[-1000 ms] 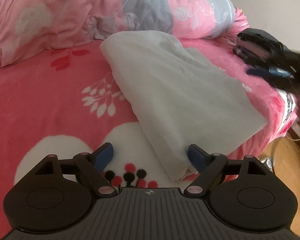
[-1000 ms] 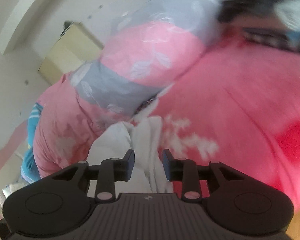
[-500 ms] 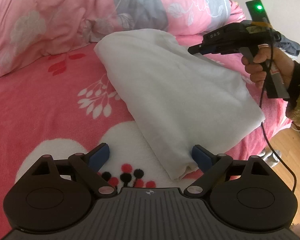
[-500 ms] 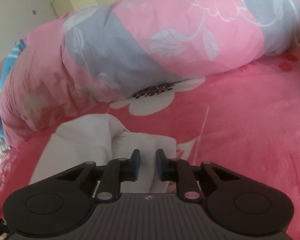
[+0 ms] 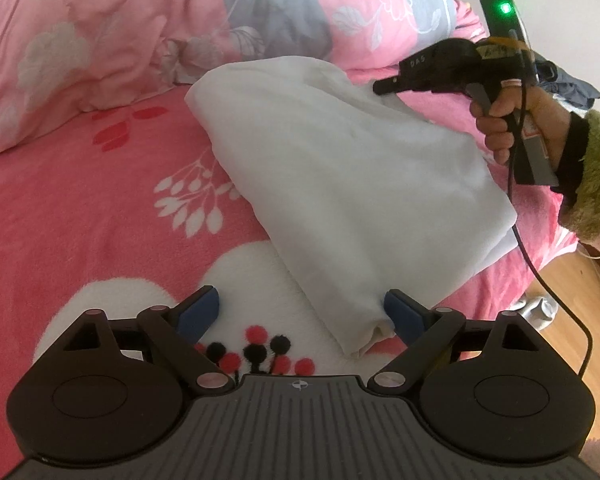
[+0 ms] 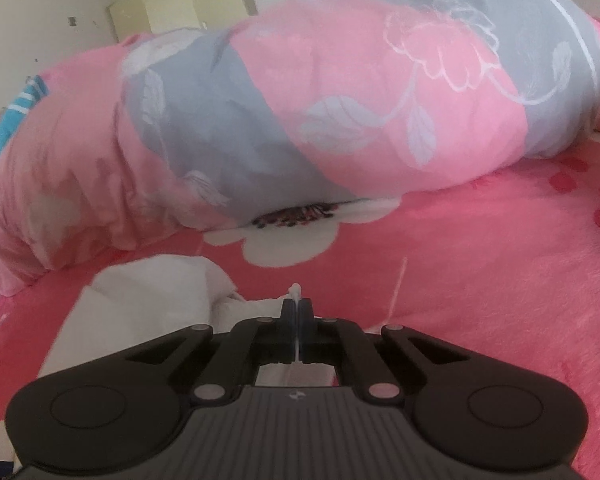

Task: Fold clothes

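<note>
Since the earlier frame, the right hand-held gripper [image 6: 299,312] has swung in from the far side of the bed to the white garment's [image 5: 348,184] far edge and has been closing; its jaws are now meeting on a thin pinch of white cloth, a small tuft of which is poking out beyond the tips. Seen from the left wrist view, that same tool is sitting at about 2 o'clock, a green light glowing on its top, with a hand [image 5: 516,120] in a fuzzy green cuff squeezing its trigger and a black cable hanging down from it.

A bed [image 5: 100,208] covered in a pink fleece blanket with white flowers and red dots is carrying the work. A rolled pink-and-grey floral duvet [image 6: 340,100] is lying along the blanket's far side, from 10 to 1 o'clock in the left wrist view. Wooden floor [image 5: 560,292] is showing at 4 o'clock past the bed's edge; a pale wall and a cream cabinet [image 6: 172,8] are standing at 11 o'clock in the right wrist view.

The white garment is lying in a long folded strip, running diagonally across the blanket. The left hand-held gripper [image 5: 302,312] is standing wide open, the strip's near end lying between its blue pads, close to the right pad [image 5: 404,316]; whether it touches that pad I cannot tell.
</note>
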A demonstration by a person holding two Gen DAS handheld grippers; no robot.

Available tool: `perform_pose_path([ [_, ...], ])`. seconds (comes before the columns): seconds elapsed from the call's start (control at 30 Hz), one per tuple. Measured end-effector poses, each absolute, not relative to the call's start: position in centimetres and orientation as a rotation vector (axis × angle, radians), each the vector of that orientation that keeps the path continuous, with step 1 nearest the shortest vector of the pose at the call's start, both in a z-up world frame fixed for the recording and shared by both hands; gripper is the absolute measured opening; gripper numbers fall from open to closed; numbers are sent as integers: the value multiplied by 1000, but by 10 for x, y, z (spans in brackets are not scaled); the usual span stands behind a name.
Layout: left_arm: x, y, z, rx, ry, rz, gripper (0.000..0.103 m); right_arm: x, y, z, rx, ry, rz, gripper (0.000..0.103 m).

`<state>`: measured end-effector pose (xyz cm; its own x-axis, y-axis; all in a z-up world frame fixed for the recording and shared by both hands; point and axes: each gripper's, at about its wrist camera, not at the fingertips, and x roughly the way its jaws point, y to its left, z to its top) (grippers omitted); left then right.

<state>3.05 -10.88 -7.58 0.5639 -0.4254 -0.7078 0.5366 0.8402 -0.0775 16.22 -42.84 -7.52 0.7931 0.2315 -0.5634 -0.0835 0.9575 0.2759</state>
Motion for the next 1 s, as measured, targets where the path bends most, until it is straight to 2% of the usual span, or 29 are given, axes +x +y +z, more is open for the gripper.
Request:
perform_pose_path([
  [0.23,34,-109,-77,155,793,-573,91,155,-446,-82,322,667,92,2],
  [0.5,35,-111,-78,155,792,-571,91,64,-467,-48,456,589,201,6],
  [0.6,35,-112,-78,162,793,-569,91,20,-464,-48,487,590,228,12],
  [0.67,35,-112,-78,165,794,-568,91,-3,-463,-52,529,609,237,20],
  [1.0,34,-114,-76,173,801,-540,91,-54,-449,-76,615,665,262,21],
])
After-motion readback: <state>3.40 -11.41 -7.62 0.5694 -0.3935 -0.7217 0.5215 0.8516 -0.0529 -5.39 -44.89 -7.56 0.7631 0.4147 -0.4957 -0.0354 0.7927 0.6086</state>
